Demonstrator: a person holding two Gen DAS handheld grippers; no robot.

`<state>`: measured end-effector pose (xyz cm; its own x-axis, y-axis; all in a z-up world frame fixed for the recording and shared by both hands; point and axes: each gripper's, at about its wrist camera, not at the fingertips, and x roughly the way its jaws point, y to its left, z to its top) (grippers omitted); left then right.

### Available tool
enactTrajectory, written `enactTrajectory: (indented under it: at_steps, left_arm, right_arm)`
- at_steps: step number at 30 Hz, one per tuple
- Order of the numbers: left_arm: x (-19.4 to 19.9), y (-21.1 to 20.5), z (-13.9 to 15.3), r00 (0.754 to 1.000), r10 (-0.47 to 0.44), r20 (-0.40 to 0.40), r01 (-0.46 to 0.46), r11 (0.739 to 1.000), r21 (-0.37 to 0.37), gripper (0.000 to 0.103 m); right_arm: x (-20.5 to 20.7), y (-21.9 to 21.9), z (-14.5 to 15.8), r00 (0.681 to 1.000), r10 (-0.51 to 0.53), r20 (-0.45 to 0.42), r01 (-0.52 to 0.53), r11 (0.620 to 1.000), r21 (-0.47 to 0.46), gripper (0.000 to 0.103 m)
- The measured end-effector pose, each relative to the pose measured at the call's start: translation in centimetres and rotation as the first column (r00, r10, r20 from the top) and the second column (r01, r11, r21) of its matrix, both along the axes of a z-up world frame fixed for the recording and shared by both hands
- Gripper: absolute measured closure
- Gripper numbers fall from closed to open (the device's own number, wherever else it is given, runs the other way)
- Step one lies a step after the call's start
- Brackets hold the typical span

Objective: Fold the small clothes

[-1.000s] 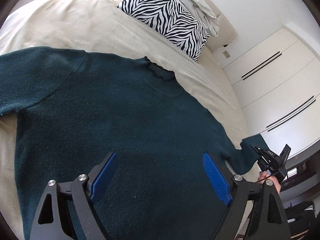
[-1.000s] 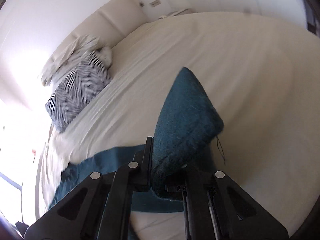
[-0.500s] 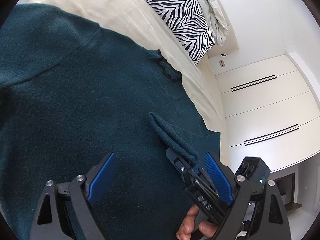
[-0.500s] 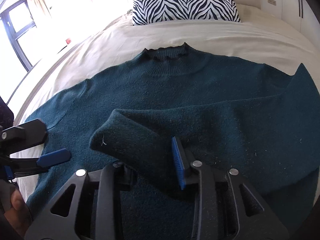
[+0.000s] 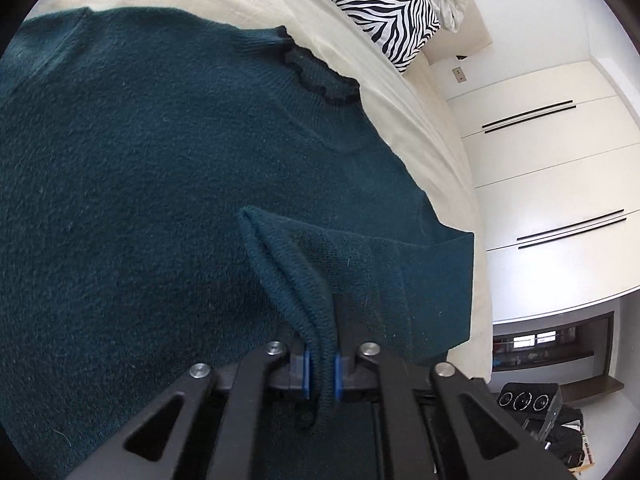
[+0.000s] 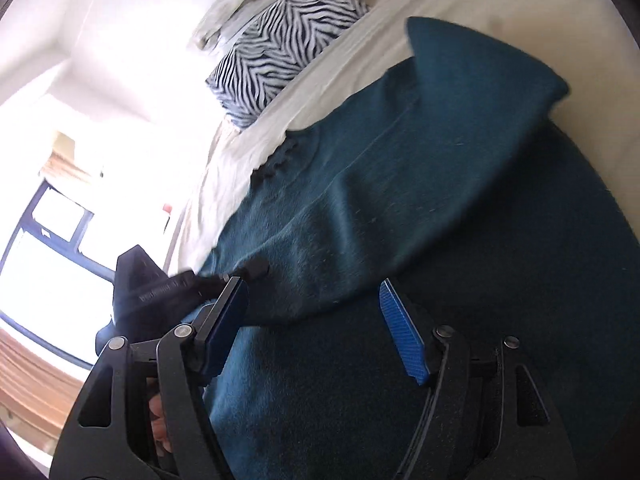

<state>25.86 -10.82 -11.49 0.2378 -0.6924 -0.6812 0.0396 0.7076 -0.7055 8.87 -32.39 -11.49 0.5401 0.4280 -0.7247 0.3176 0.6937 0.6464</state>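
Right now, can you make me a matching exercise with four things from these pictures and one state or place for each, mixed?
Things:
1. left gripper
2. right gripper
3. zebra pillow
4. sweater

States or places:
A. spread flat on the bed
B. jaws opening, pads pressing nothing
C. at the head of the bed
D. shut on the sleeve cuff

Pairs: 1-D, 2-B, 3-C, 4-A
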Motion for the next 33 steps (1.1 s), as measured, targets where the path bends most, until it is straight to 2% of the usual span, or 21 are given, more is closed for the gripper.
enactTrajectory:
  at_steps: [3, 6, 11, 18, 22, 26, 29, 31, 33]
  left_arm:
    - [0.2, 1.0, 1.9, 0.997, 0.011, 0.074, -0.011, 1.000, -0.003, 0.095]
    - [0.7, 3.2, 4.3, 0.983, 0.055, 0.175, -0.054, 0.998, -0.015, 0.095]
    - [2.0, 5.6, 5.3, 0.961, 0.104, 0.256, -0.107, 0.994, -0.002, 0.095]
    - [3.5, 7.2, 2.9, 0.962, 0.120, 0.245, -0.133, 0.991, 0.035, 0.095]
    - [4.3, 6.7, 1.4, 0.970, 0.106, 0.221, -0.126, 0.989, 0.078, 0.095]
    - [3.8, 7.4, -0.8, 0.976, 0.119, 0.180, -0.135, 0.988, 0.075, 0.095]
    - [3.4, 7.7, -1.5, 0.975, 0.128, 0.180, -0.142, 0.988, 0.063, 0.092]
    - [3.3, 7.6, -1.5, 0.975, 0.128, 0.183, -0.142, 0.988, 0.066, 0.092]
    - [3.3, 7.8, -1.6, 0.975, 0.125, 0.185, -0.138, 0.989, 0.061, 0.092]
  right_arm:
    - [-0.8, -3.4, -0.4, 0.994, -0.107, 0.008, 0.106, 0.992, 0.070, 0.035]
    - [-1.3, -6.0, -0.9, 0.985, -0.175, -0.001, 0.174, 0.979, 0.110, 0.035]
    - [-1.0, -8.6, -2.4, 0.966, -0.255, -0.046, 0.259, 0.950, 0.174, 0.035]
    - [4.1, -8.1, -5.0, 0.955, -0.281, -0.100, 0.297, 0.920, 0.255, 0.035]
    - [5.9, -9.2, -5.9, 0.939, -0.335, -0.083, 0.345, 0.900, 0.266, 0.036]
    - [5.3, -11.7, -5.8, 0.910, -0.414, -0.040, 0.407, 0.867, 0.288, 0.037]
    - [4.3, -12.9, -6.2, 0.896, -0.444, -0.025, 0.426, 0.839, 0.339, 0.042]
    - [4.0, -13.1, -6.4, 0.896, -0.443, -0.018, 0.423, 0.842, 0.334, 0.045]
    - [3.8, -12.8, -6.2, 0.905, -0.425, -0.011, 0.408, 0.861, 0.303, 0.045]
